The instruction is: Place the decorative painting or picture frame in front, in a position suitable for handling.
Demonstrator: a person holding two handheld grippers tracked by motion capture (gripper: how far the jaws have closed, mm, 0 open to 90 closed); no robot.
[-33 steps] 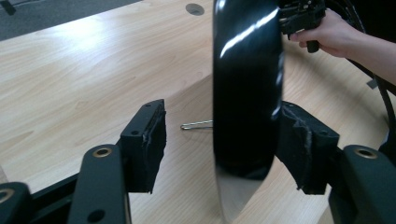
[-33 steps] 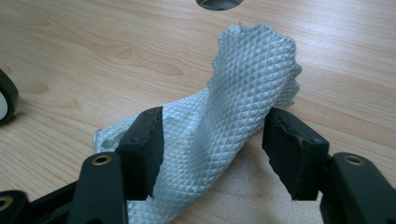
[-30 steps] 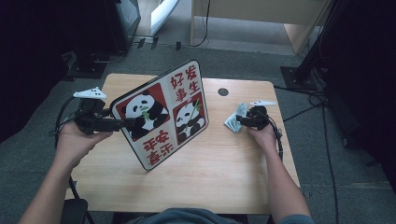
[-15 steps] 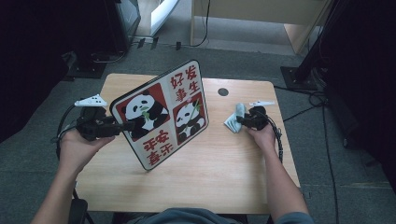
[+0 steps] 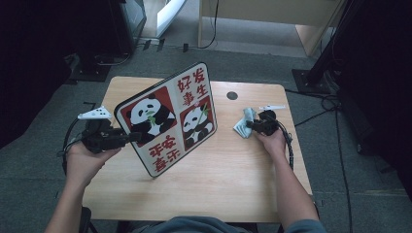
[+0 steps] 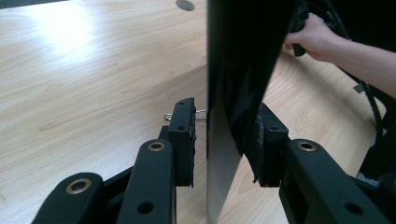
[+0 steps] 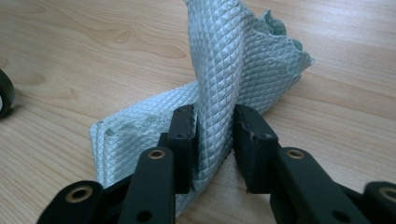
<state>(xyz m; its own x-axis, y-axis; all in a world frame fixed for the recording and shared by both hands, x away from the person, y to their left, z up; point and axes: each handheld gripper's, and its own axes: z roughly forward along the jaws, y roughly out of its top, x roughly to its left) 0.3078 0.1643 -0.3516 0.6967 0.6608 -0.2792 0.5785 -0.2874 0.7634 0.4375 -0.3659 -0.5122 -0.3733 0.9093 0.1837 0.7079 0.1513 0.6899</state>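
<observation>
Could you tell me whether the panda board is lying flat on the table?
No, the panda board stands tilted on its lower edge on the wooden table, with the left gripper at its left edge.

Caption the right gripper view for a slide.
Right gripper jaws pinching a raised fold of pale green cloth on the table.

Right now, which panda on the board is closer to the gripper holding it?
The bigger panda, on the board's left half beside the left gripper; the smaller panda sits toward the cloth.
</observation>
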